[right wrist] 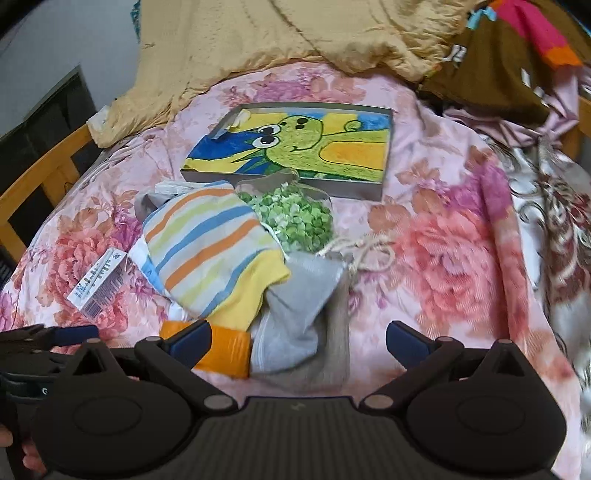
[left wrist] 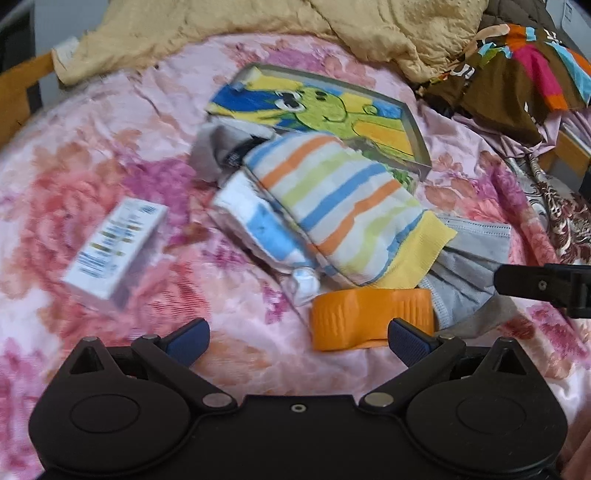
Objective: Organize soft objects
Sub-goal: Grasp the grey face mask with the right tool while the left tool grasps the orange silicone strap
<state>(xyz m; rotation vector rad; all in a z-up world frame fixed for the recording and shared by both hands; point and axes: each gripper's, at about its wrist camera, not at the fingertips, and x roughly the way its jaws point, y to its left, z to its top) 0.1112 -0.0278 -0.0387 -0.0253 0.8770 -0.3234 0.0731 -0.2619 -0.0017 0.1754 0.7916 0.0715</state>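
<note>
A heap of soft things lies mid-bed: a striped sock (left wrist: 340,206) (right wrist: 207,243) with a yellow cuff on top, a white and blue piece (left wrist: 258,229) under it, grey cloth (left wrist: 469,258) (right wrist: 299,306) at its near end, and a bag of green bits (right wrist: 299,218). An orange tape roll (left wrist: 369,317) (right wrist: 221,350) sits just in front. My left gripper (left wrist: 299,339) is open, its right finger by the roll. My right gripper (right wrist: 299,339) is open above the grey cloth. The right gripper's tip (left wrist: 532,284) shows in the left wrist view, and the left gripper (right wrist: 55,339) in the right wrist view.
A flat box with a green cartoon picture (left wrist: 332,110) (right wrist: 295,147) lies behind the heap. A small white carton (left wrist: 114,247) (right wrist: 99,284) lies left. A tan blanket (left wrist: 258,33) (right wrist: 277,37) and brown patterned cloth (left wrist: 517,74) are bunched at the back. Wooden bed rails (right wrist: 40,184) run along the left.
</note>
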